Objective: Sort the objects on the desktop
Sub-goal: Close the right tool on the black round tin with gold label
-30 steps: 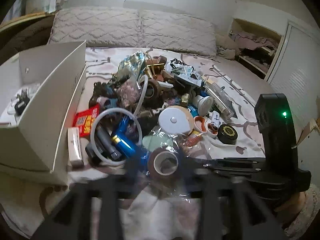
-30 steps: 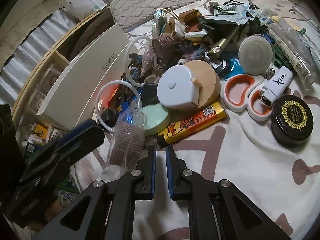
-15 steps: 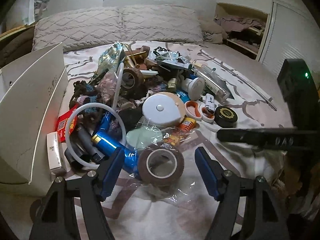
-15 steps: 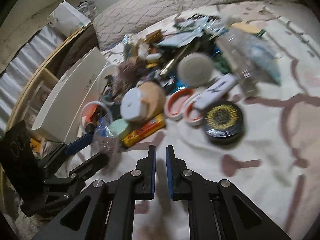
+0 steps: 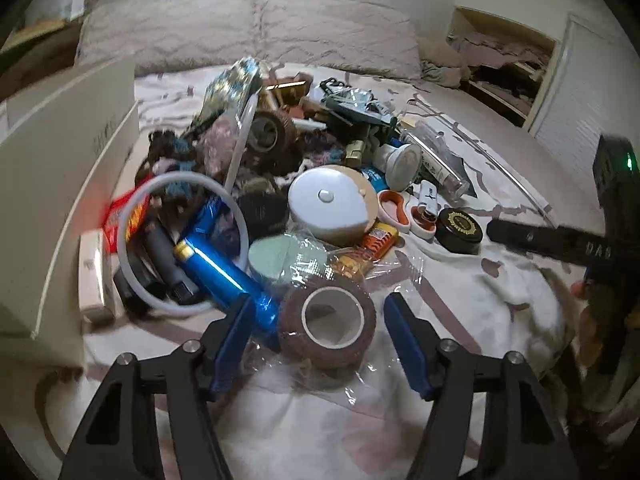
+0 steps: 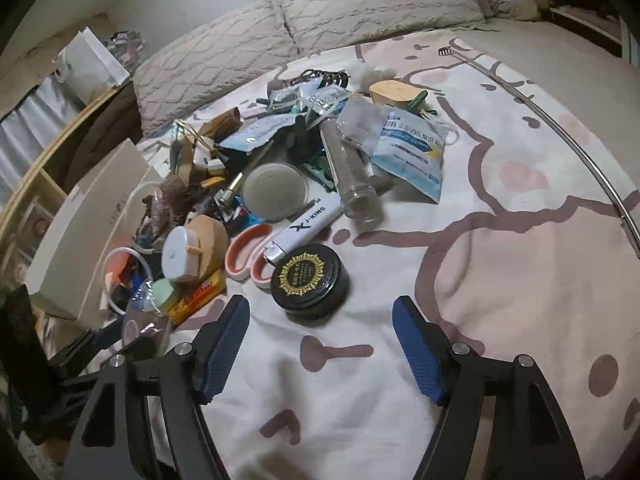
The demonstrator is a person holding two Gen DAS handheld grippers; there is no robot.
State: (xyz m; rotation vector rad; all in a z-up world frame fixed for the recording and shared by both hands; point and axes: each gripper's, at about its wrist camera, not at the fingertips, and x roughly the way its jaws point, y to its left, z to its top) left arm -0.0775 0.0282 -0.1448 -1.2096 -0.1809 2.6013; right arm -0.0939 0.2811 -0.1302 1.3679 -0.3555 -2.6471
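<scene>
A big messy pile of small things lies on the bed cover, and they need sorting. In the left wrist view, the left gripper is at the bottom middle with its two blue pads spread wide apart, holding nothing. Right between the pads sits a brown roll of tape, lying on its side in crinkly clear plastic wrap. The roll looks light and a bit squishy, with a stiff white ring inside. I think the best way is to pinch it across its round outside, one pad on each side. The plastic wrap looks slippery and may slide or come up too. A shiny blue tube is just beside the roll on the left, close to the left pad, so it could get bumped. In the right wrist view, the right gripper is at the bottom middle, also wide open and empty. Just above it, in the middle of the frame, sits a round black tin with a gold pattern on its lid. It looks hard and smooth, so it should be gripped across its sides. A white box stands at the left of the frame, maybe a place to put things.
</scene>
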